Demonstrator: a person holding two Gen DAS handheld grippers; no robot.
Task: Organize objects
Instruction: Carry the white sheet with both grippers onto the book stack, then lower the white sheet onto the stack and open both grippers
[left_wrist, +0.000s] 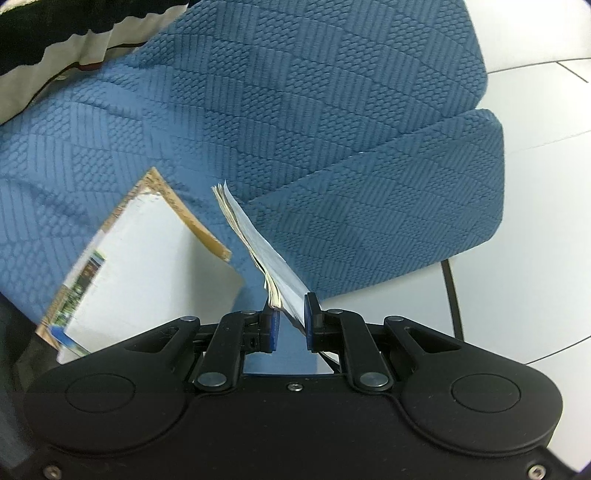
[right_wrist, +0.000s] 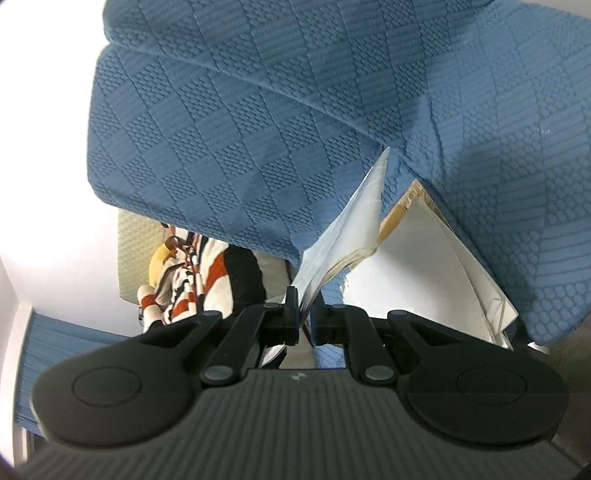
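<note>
A blue quilted sofa (left_wrist: 295, 110) fills both views. Above it hang two thin booklets, light, floppy, best pinched near the spine. The left gripper (left_wrist: 290, 325), fingers nearly closed, holds a pale booklet (left_wrist: 255, 243); the right gripper (right_wrist: 303, 319) likewise clamps one (right_wrist: 347, 229).

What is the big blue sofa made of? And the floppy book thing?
The blue sofa looks like woven fabric: matte, with raised quilted squares. The booklet the left tool pinches looks like paper: thin yellowed pages fan out and bend.
</note>
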